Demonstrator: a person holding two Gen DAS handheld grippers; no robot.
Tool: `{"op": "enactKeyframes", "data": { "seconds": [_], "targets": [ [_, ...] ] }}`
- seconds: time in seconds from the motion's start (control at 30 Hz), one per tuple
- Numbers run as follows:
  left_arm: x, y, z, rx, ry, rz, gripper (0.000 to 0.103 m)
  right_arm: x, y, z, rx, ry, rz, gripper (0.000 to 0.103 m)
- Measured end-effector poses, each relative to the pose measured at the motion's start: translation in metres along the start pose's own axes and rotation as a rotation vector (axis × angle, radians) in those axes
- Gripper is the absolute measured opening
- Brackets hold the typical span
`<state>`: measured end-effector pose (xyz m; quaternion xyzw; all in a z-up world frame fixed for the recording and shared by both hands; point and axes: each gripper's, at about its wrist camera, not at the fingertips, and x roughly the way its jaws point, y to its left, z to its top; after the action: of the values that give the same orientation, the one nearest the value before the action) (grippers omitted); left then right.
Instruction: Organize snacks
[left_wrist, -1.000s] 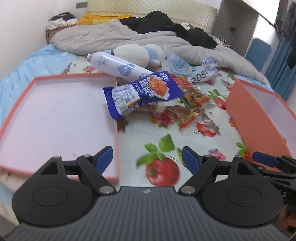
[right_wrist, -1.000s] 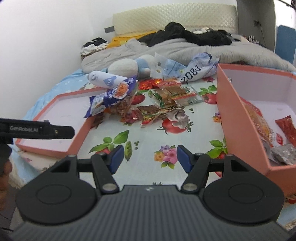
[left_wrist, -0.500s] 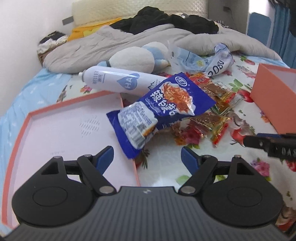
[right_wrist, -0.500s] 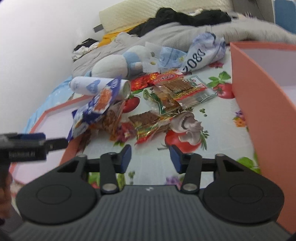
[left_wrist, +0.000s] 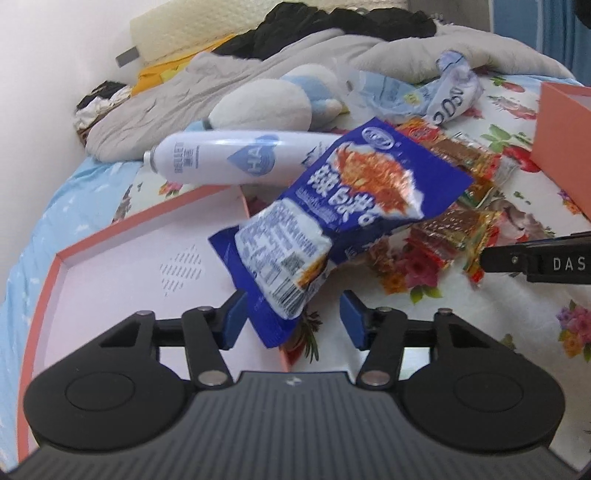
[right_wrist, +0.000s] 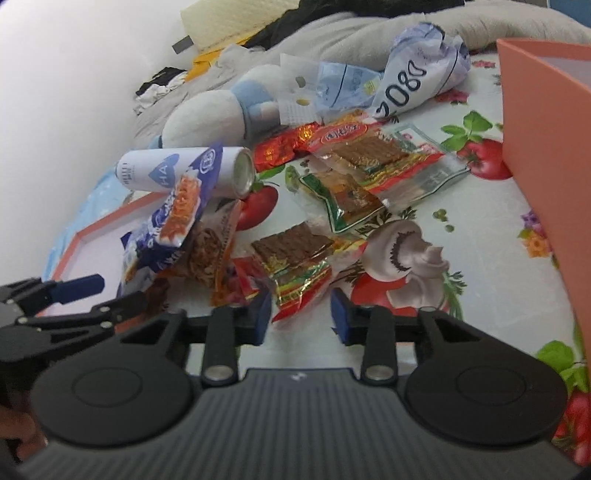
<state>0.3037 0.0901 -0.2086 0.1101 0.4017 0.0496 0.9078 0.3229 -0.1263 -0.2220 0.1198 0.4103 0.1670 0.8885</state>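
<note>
A blue snack bag (left_wrist: 343, 206) lies over the corner of the flat pink tray (left_wrist: 110, 273); its lower end sits between the blue pads of my open left gripper (left_wrist: 293, 319). The bag also shows in the right wrist view (right_wrist: 173, 218). My right gripper (right_wrist: 301, 312) is open, with the end of a red-and-gold snack packet (right_wrist: 295, 266) between its pads. Several more packets (right_wrist: 369, 166) lie on the floral sheet beyond. A white can (left_wrist: 229, 157) lies behind the blue bag.
A tall pink box (right_wrist: 546, 122) stands at the right. A plush toy (left_wrist: 266, 103), crumpled plastic bags (right_wrist: 410, 81) and a grey quilt (left_wrist: 258, 66) lie at the back. The left gripper (right_wrist: 74, 288) shows at the left of the right wrist view.
Both grippers have moved forward toward the snack pile. The blue bag's end now lies between the left pads, and a packet's end lies between the right pads.
</note>
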Motion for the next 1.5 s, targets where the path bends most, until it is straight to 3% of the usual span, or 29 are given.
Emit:
{"op": "enactKeyframes", "data": {
  "seconds": [0.17,0.33,0.9,1.5],
  "targets": [
    [0.005,0.004,-0.007,-0.034,0.001,0.008,0.032,0.003,0.001,-0.001,0.009,0.008,-0.01,0.009],
    [-0.002,0.007,-0.008,-0.067,-0.017,-0.004,0.016,-0.005,0.002,-0.001,0.014,-0.002,-0.008,0.005],
    [-0.063,-0.027,-0.03,-0.15,-0.04,-0.076,0.008,-0.06,0.002,-0.033,-0.022,-0.023,-0.032,0.003],
    [-0.129,-0.087,-0.087,-0.178,0.001,-0.203,0.006,-0.136,-0.028,-0.093,-0.056,-0.01,-0.096,0.003]
  ]
}}
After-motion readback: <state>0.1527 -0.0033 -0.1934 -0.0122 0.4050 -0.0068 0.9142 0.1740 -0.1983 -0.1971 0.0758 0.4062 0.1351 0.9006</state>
